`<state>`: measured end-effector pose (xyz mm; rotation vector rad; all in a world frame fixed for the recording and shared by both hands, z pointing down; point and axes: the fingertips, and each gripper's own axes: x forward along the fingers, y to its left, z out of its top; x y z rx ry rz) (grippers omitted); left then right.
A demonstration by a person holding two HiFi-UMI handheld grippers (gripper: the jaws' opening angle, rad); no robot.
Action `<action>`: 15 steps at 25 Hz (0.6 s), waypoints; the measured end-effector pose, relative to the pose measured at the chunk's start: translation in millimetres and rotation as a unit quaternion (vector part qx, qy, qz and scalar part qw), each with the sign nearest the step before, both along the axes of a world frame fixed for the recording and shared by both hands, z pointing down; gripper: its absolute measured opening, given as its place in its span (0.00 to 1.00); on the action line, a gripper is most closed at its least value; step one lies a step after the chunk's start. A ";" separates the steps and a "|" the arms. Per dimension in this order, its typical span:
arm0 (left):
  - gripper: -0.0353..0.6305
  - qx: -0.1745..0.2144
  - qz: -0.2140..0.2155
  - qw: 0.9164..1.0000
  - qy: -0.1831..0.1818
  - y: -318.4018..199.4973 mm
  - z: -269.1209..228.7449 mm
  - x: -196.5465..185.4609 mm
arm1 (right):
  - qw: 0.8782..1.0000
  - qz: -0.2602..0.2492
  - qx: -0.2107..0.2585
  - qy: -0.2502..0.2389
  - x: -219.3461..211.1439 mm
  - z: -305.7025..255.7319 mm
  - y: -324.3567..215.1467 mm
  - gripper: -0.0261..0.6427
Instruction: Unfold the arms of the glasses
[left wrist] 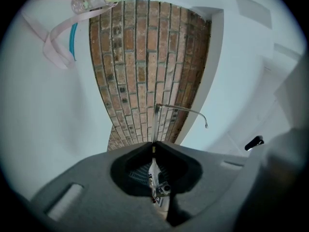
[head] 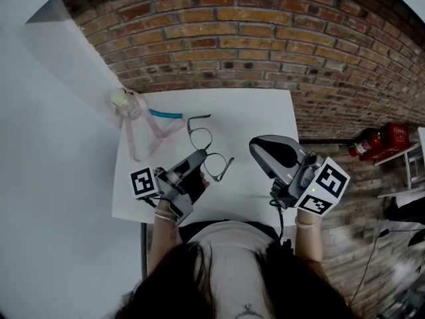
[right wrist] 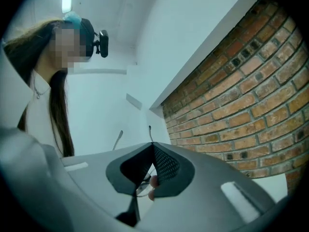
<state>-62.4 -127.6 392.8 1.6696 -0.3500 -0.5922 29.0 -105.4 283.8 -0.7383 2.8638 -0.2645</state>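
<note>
pinching the glasses (head: 201, 139) in the left tool (head: 201, 157), frame lying near-to-far.

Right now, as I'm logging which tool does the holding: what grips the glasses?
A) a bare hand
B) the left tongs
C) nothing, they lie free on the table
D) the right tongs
B: the left tongs are closed on the glasses, with one arm sticking out past their tips.

Glasses (left wrist: 184, 109): only one arm is showing past the left gripper (left wrist: 153, 145) tips — the lenses are hiding behind its pressed-together jaws.
Right gripper (right wrist: 152, 145) hollow: behind the meeting jaws something pale and glassy is peeking out — too small to tell.
Thin rods (right wrist: 119, 136) just beyond those tips: staying unidentifiable.
</note>
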 end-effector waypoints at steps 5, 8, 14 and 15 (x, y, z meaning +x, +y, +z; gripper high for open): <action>0.09 -0.001 0.011 1.000 0.002 3.8 -0.6 4.2 | 0.999 0.040 -0.012 0.023 1.0 18.0 -11.4 0.05; 0.09 -0.001 0.019 1.000 0.004 5.7 -0.4 6.5 | 0.998 0.054 -0.018 0.036 0.5 28.0 -15.9 0.05; 0.09 0.001 0.030 0.999 0.009 8.2 -2.1 9.1 | 0.994 0.088 -0.031 0.064 4.5 44.8 -25.8 0.05; 0.09 0.001 0.032 0.999 0.010 8.5 -2.6 9.6 | 0.992 0.096 -0.034 0.069 6.2 47.8 -27.9 0.05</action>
